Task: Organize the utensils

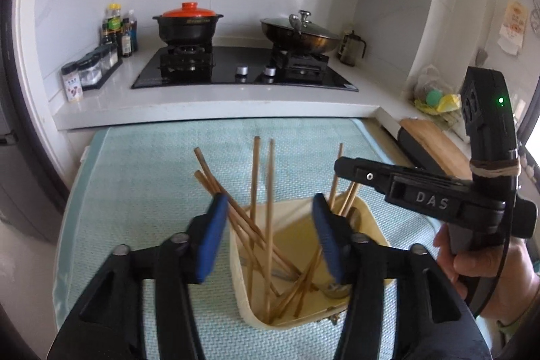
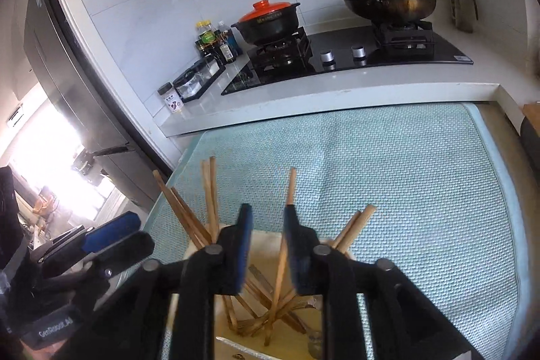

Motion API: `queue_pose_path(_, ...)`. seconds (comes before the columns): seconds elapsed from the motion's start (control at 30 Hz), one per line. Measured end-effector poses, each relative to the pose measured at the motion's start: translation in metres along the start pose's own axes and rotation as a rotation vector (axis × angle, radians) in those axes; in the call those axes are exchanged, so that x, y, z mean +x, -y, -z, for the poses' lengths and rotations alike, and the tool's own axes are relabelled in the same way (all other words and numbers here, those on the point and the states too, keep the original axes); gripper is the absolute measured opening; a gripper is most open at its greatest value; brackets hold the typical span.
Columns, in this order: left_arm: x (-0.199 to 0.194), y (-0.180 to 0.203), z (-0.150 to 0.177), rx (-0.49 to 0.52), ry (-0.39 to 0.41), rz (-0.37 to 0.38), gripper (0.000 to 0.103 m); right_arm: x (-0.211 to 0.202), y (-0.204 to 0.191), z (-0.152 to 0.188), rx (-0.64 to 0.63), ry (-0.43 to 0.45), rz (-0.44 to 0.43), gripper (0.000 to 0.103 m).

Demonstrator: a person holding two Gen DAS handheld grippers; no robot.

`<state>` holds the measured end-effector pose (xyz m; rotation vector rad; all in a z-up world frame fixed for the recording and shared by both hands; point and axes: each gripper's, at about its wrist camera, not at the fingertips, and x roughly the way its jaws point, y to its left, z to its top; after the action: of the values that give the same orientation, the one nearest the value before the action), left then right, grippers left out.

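Note:
A cream utensil holder [image 1: 368, 218] stands on the light blue mat [image 1: 152, 164]. Several wooden chopsticks [image 1: 269, 191] stand loosely in it, leaning in different directions, and a metal spoon [image 1: 334, 291] lies at its bottom. My left gripper [image 1: 270, 235] is open above the holder, with nothing between its blue pads [image 1: 211, 242]. My right gripper [image 2: 268, 245] is open over the same holder [image 2: 266, 245], its fingers on either side of one upright chopstick [image 2: 290, 188] without closing on it. The right gripper also shows in the left wrist view [image 1: 347, 167] at the right.
Behind the mat runs a white counter [image 1: 216, 105] with a black gas hob [image 1: 243, 66], a black pot with an orange lid [image 1: 187, 24] and a lidded wok [image 1: 298, 32]. Sauce bottles and spice jars [image 1: 101, 56] stand at the left. A wooden board [image 1: 428, 137] lies at the right.

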<state>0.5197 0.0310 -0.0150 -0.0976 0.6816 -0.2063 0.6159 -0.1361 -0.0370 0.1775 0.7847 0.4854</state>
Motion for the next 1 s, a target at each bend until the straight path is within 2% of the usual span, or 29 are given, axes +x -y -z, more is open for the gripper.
queue_pose_path(0.07, -0.02, 0.003, 0.004, 0.032, 0.033, -0.027, 0.081, -0.022, -0.004, 0.0, -0.012, 0.052, 0.007, 0.064)
queue_pose_path(0.17, -0.054, 0.01, 0.014, 0.075, 0.086, -0.088, 0.099, -0.057, -0.013, 0.003, -0.055, 0.098, 0.051, 0.065)
queue_pose_path(0.23, -0.083, 0.019, 0.026, 0.103, 0.142, -0.137, 0.101, -0.084, -0.023, 0.011, -0.094, 0.121, 0.089, 0.068)
queue_pose_path(0.3, -0.109, 0.029, 0.04, 0.135, 0.185, -0.187, 0.102, -0.112, -0.035, 0.024, -0.135, 0.156, 0.137, 0.082)
queue_pose_path(0.33, -0.122, 0.035, 0.048, 0.149, 0.204, -0.211, 0.102, -0.126, -0.041, 0.033, -0.154, 0.178, 0.16, 0.085)
queue_pose_path(0.43, -0.156, 0.05, 0.073, 0.151, 0.254, -0.289, 0.102, -0.169, -0.061, 0.065, -0.196, 0.234, 0.199, 0.087)
queue_pose_path(0.53, -0.182, 0.062, 0.101, 0.112, 0.243, -0.411, 0.102, -0.204, -0.079, 0.101, -0.209, 0.266, 0.2, 0.088)
queue_pose_path(0.57, -0.189, 0.065, 0.11, 0.111, 0.232, -0.425, 0.102, -0.215, -0.084, 0.113, -0.208, 0.277, 0.194, 0.089)
queue_pose_path(0.7, -0.215, 0.075, 0.147, 0.079, 0.175, -0.362, 0.103, -0.249, -0.101, 0.161, -0.178, 0.311, 0.202, 0.089)
queue_pose_path(0.8, -0.233, 0.083, 0.168, 0.065, 0.168, -0.357, 0.103, -0.262, -0.108, 0.191, -0.164, 0.304, 0.242, 0.089)
queue_pose_path(1.0, -0.256, 0.081, 0.191, 0.0, 0.129, -0.296, 0.103, -0.273, -0.125, 0.228, -0.174, 0.264, 0.3, 0.089)
